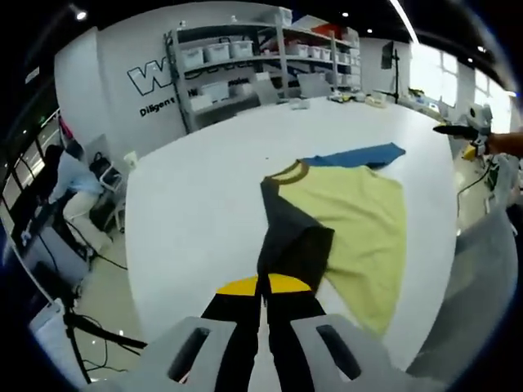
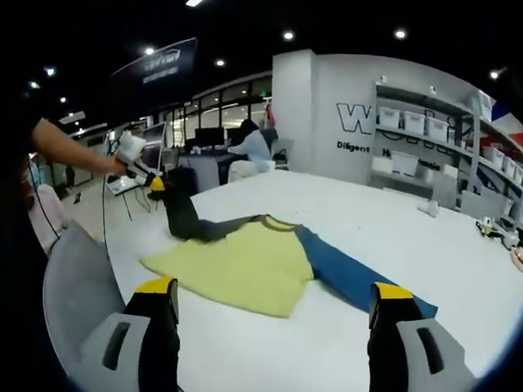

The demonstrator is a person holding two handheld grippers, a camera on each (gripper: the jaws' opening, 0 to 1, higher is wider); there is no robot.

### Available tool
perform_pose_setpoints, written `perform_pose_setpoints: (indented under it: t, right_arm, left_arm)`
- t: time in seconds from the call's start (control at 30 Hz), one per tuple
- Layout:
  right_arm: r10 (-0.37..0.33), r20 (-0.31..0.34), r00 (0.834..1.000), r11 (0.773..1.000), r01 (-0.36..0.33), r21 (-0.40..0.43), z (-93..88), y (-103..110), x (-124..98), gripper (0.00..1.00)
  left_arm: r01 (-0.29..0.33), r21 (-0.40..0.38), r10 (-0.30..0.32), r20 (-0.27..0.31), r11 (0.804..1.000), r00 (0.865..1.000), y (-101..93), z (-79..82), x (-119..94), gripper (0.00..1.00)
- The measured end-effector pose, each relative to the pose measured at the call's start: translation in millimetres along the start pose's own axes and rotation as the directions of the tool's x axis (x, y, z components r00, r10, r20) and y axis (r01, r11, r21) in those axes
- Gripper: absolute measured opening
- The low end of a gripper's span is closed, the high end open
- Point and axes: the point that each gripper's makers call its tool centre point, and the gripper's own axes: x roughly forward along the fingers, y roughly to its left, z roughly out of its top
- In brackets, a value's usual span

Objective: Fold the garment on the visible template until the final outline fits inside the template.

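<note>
Garment (image 2: 245, 261) lying flat mid-table (image 2: 458, 278); I'm clamping its dark sleeve (image 1: 290, 245) in the left gripper (image 1: 263, 286), sleeve running straight ahead toward the body. Right gripper (image 2: 274, 306) is hanging wide open, near the hem, blue sleeve (image 2: 351, 273) to its right

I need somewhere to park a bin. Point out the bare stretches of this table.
The white table lies bare between the shirt and the shelving end, and along its edge beside the dark sleeve. In the right gripper view, bare room lies beyond the blue sleeve. Small items crowd the far corner.
</note>
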Motion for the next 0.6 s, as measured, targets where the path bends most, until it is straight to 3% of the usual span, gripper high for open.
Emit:
perform_pose_setpoints:
  t: [0.33, 0.6]
  right_arm:
    - [0.073, -0.025, 0.997, 0.993, -0.075, -0.088, -3.5, 24, 3, 0.97]
    - [0.099, -0.054, 0.994, 0.988, -0.105, -0.11, -8.4, 35, 5, 0.96]
  left_arm:
    - [-0.083, -0.068, 0.084, 0.006, 0.994, 0.996, 33.0, 3.1, -9, 0.0]
    - [-0.174, -0.142, 0.182, 0.042, 0.974, 0.982, 67.4, 11.2, -26, 0.0]
